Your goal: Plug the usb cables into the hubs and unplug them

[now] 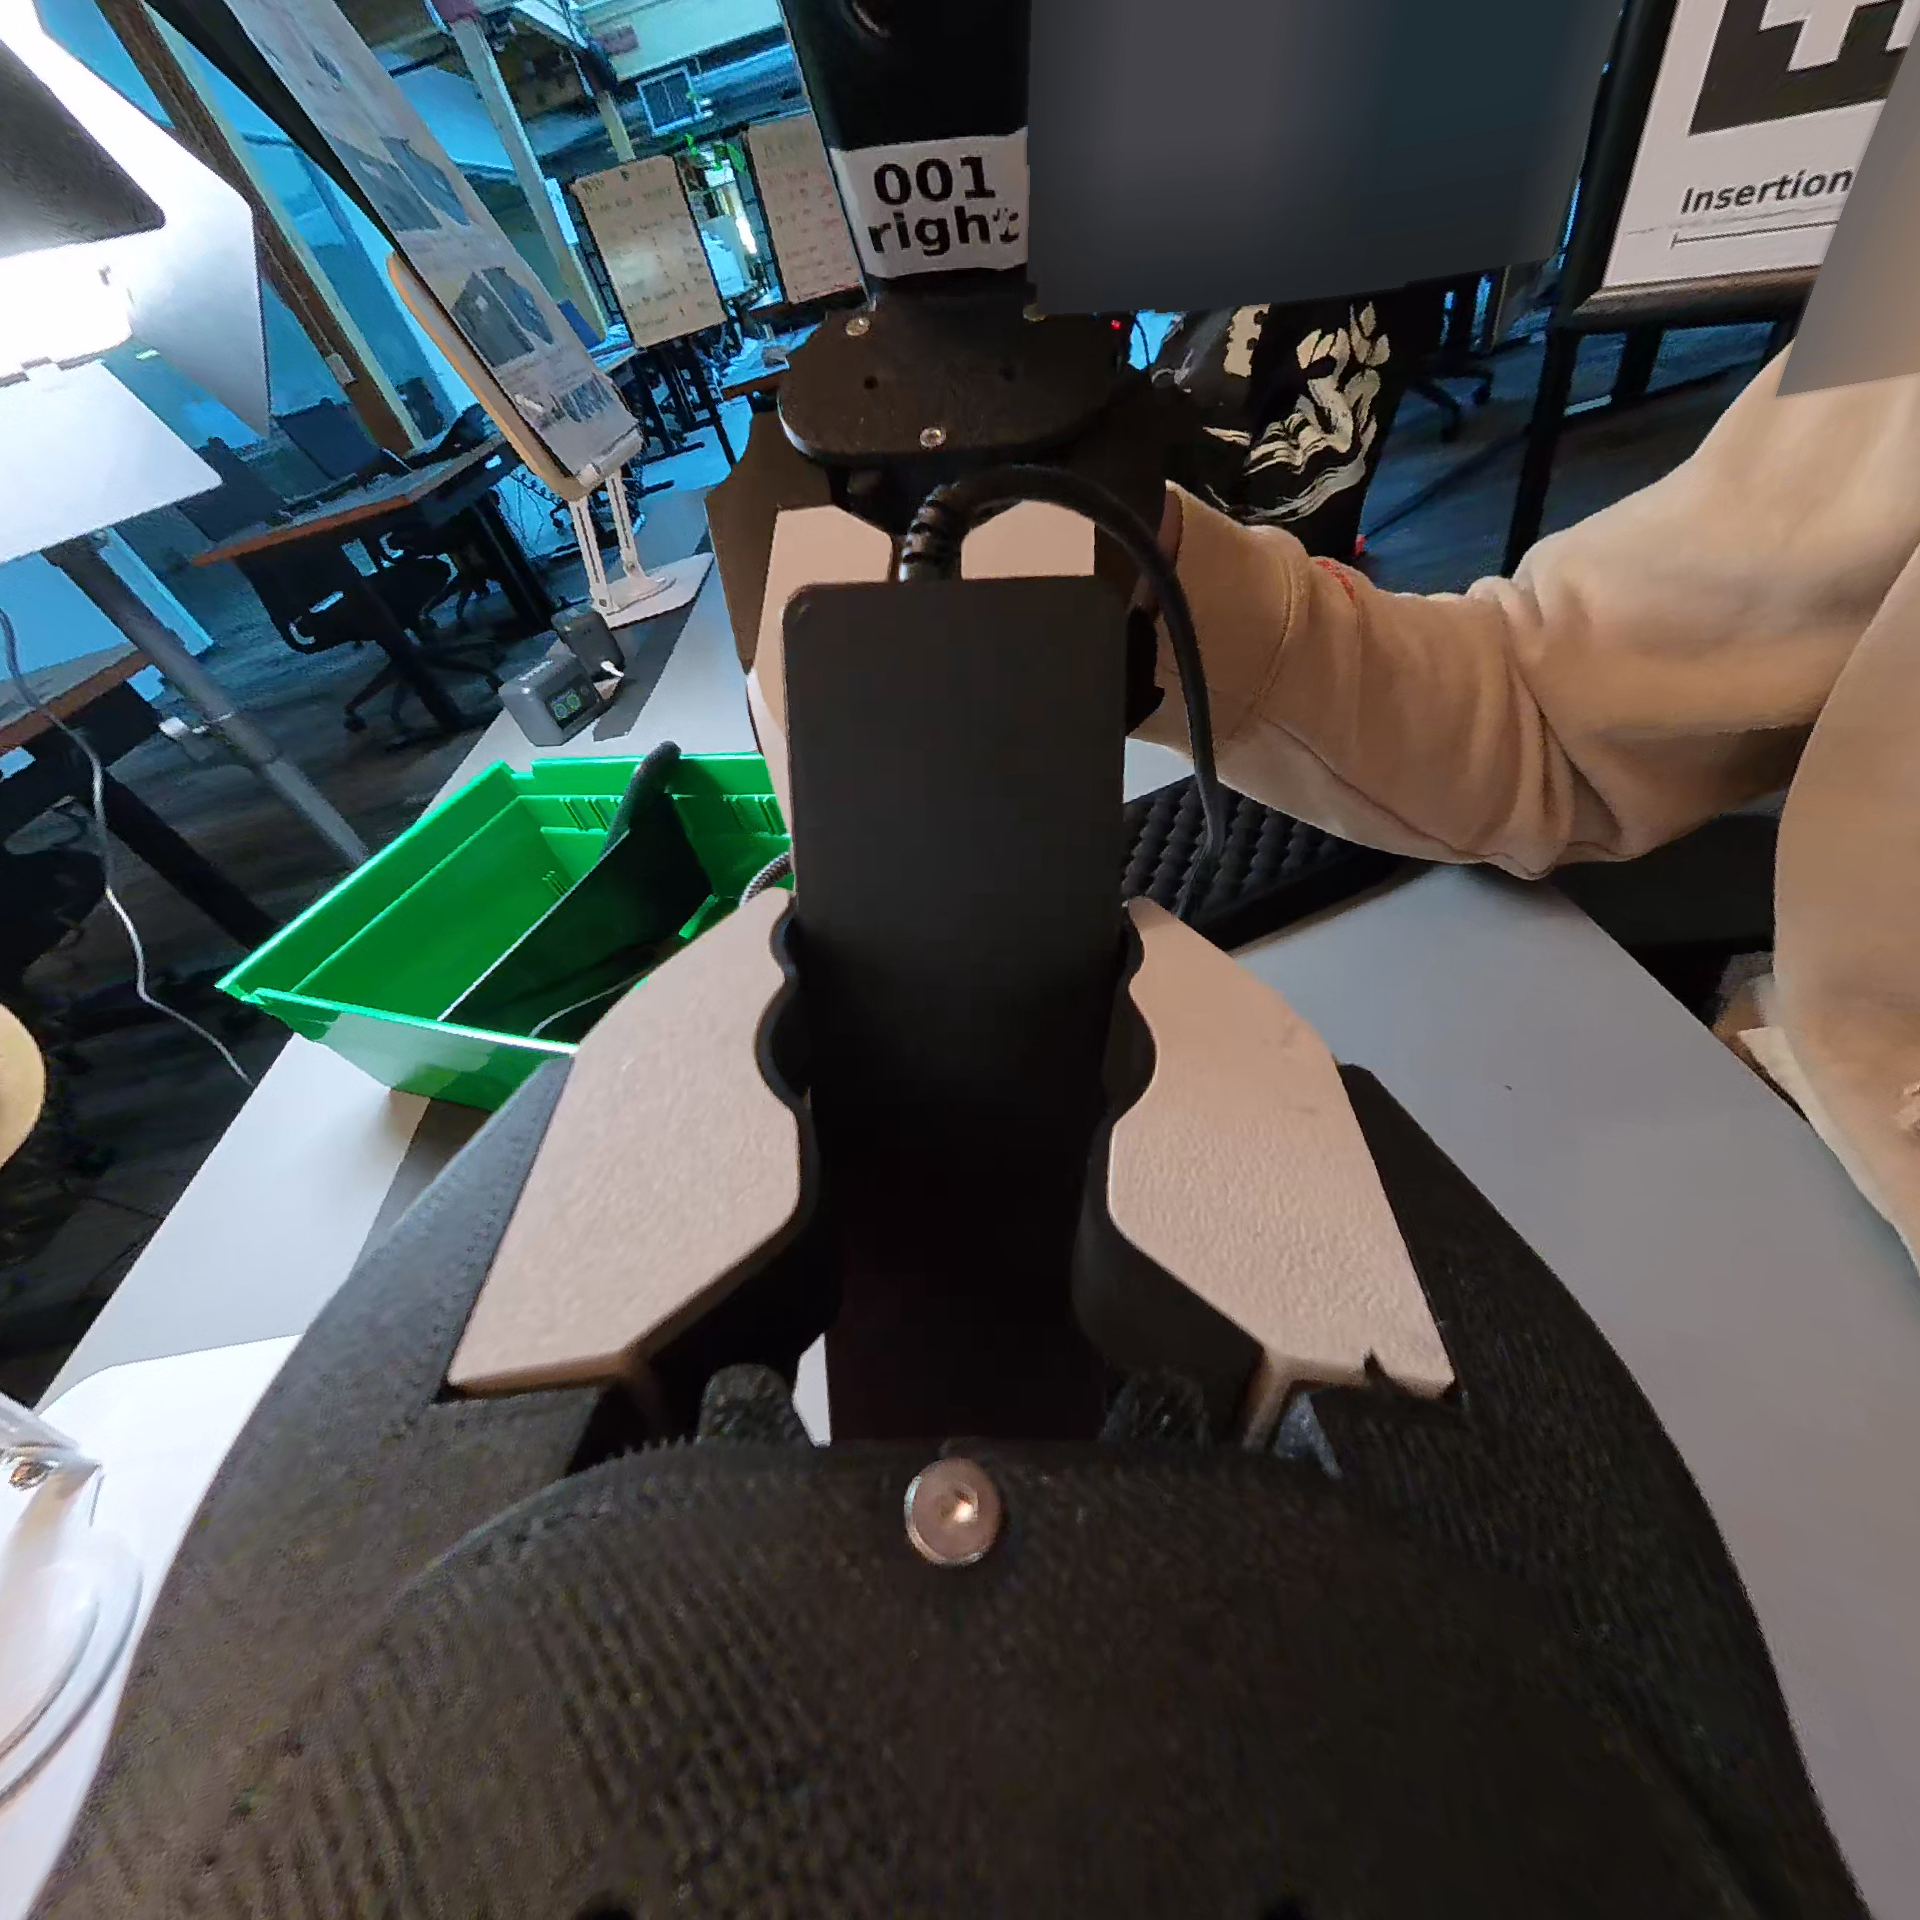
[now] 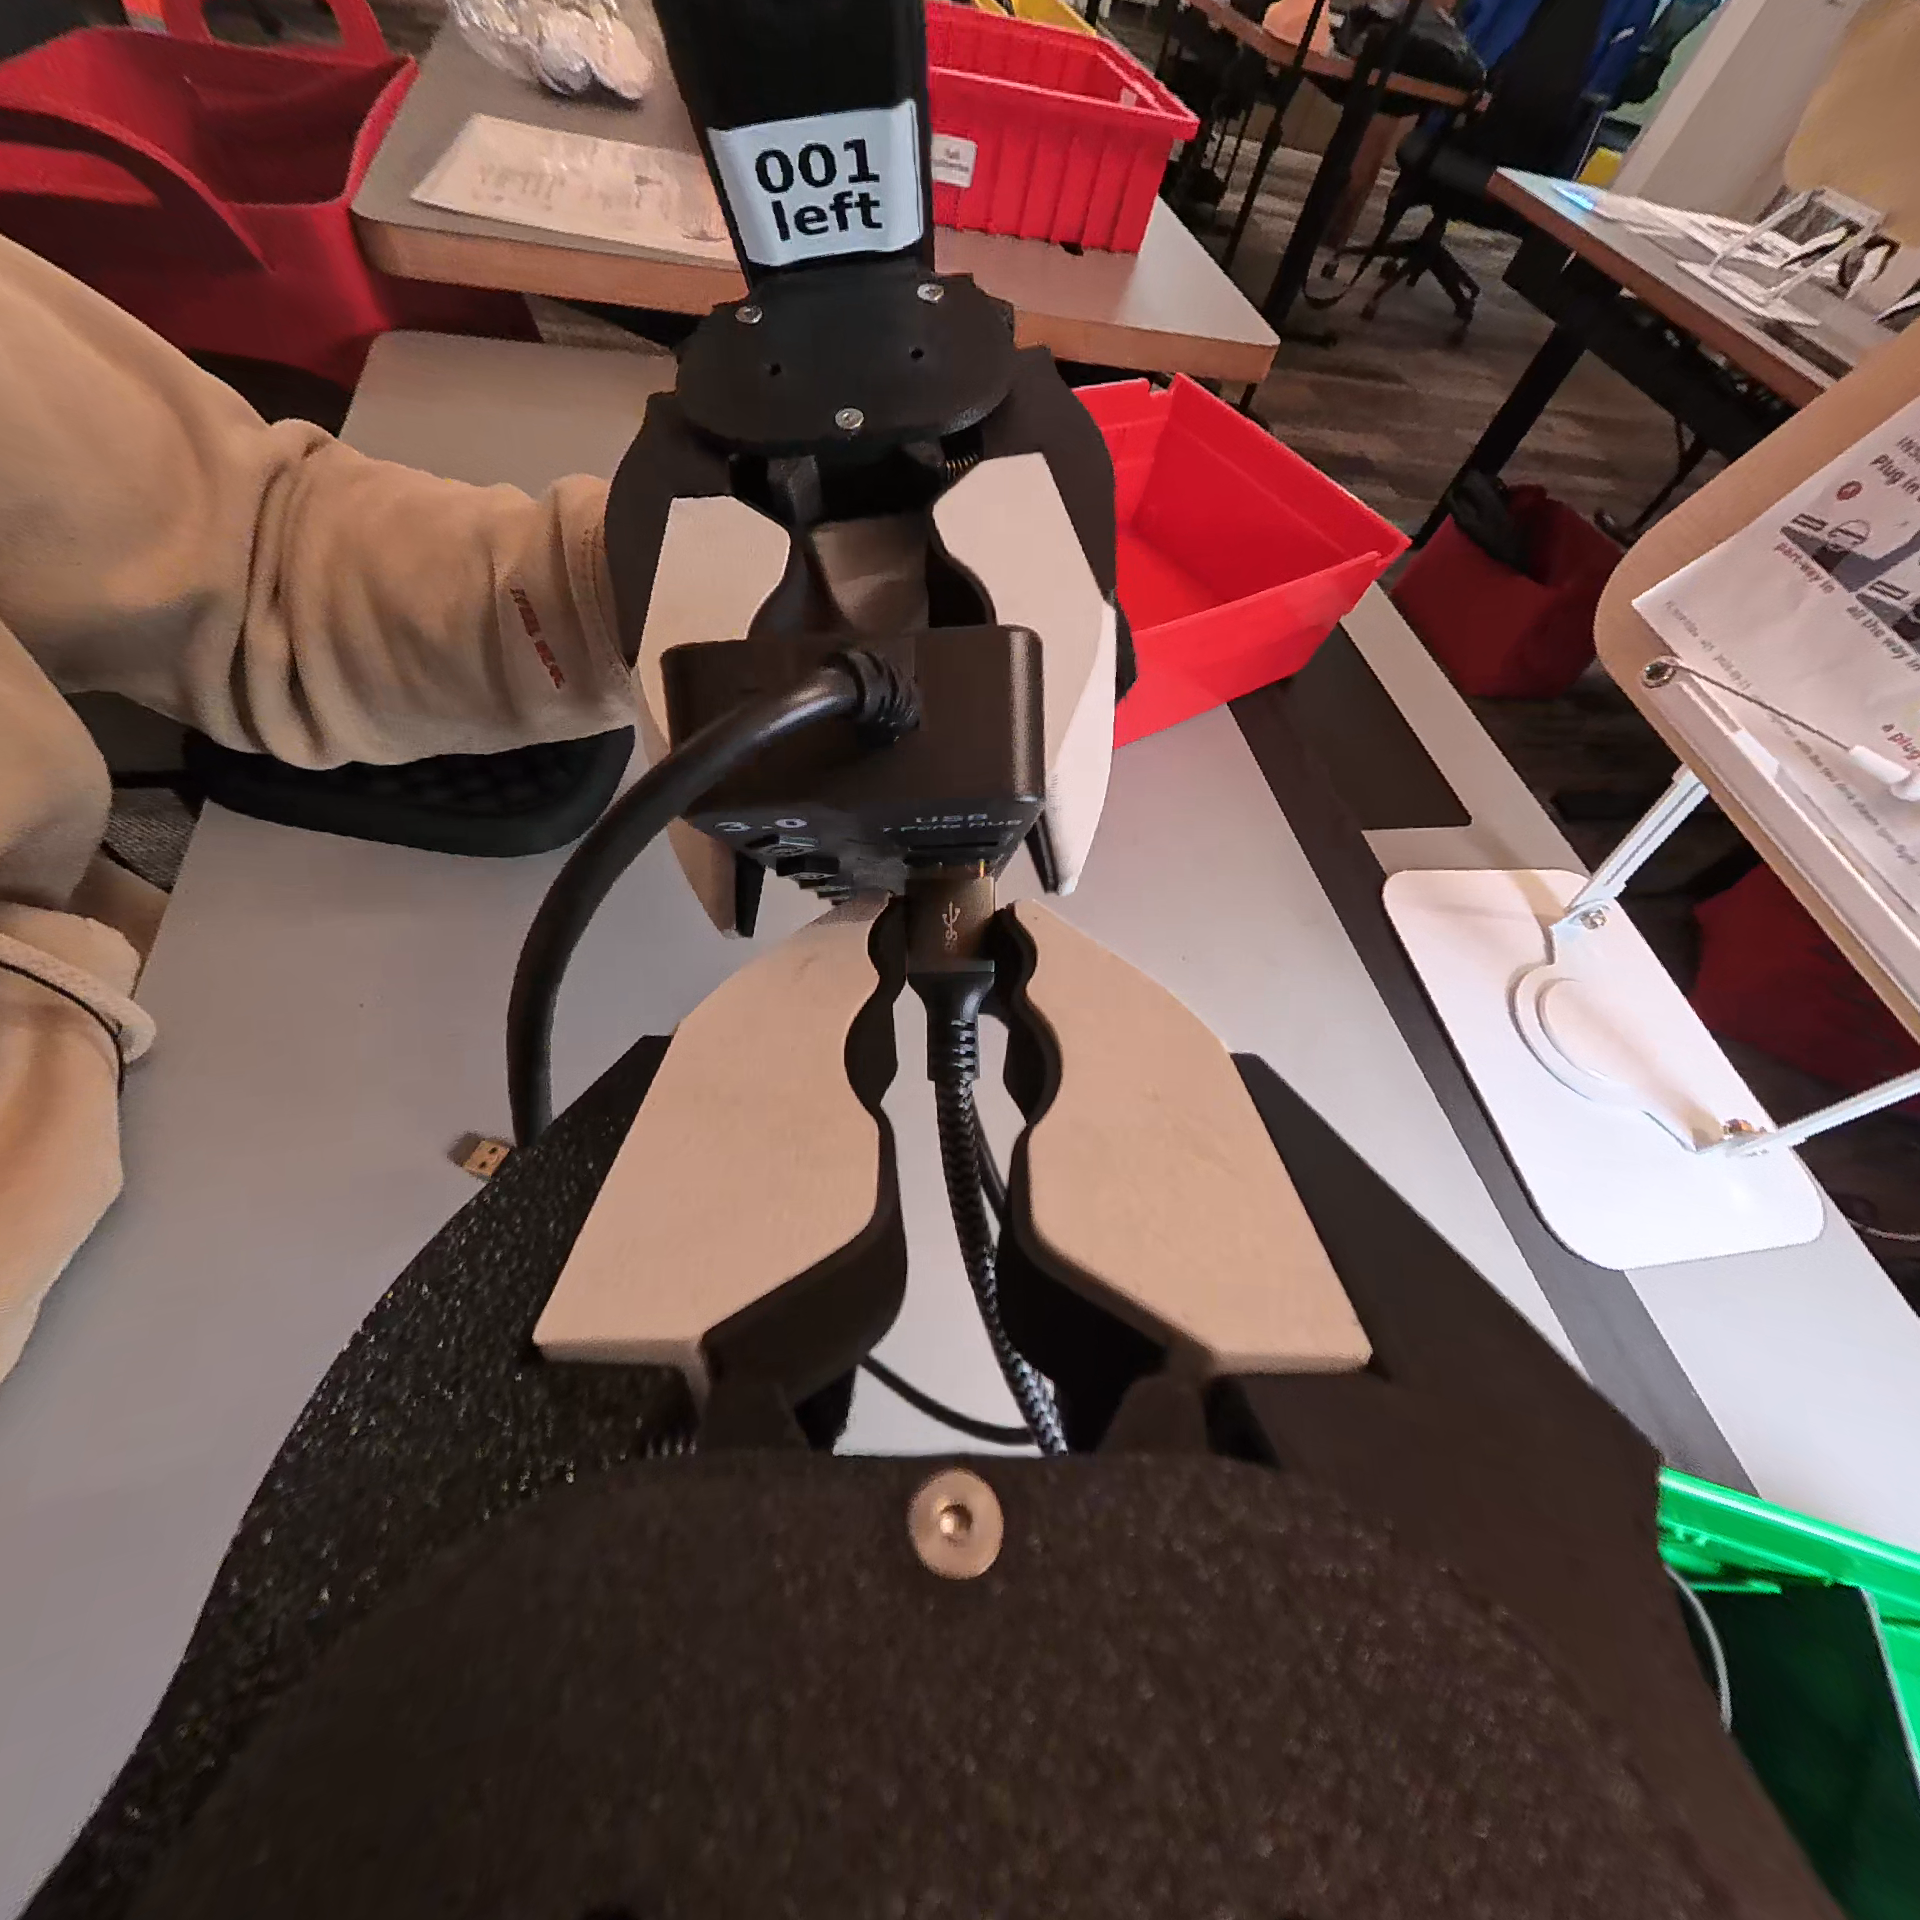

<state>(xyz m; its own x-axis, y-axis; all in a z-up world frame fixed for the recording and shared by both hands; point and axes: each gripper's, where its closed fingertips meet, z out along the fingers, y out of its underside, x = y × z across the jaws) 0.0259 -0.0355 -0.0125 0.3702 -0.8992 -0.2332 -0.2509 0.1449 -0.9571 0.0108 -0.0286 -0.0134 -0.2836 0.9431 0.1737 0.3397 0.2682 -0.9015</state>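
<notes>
My left gripper is shut on a flat black USB hub and holds it above the grey table. In the right wrist view the hub faces me end-on, with the left gripper behind it. My right gripper is shut on a brown USB plug with a braided cable. The plug's tip sits in a port on the hub's face. The hub's own black cable loops down to the left and its loose plug lies on the table. The right gripper shows beyond the hub.
A green bin stands at the table's left edge and shows in the right wrist view. A red bin sits behind the hub. A white stand base with an instruction board is on the right. A person's beige sleeve rests on the left.
</notes>
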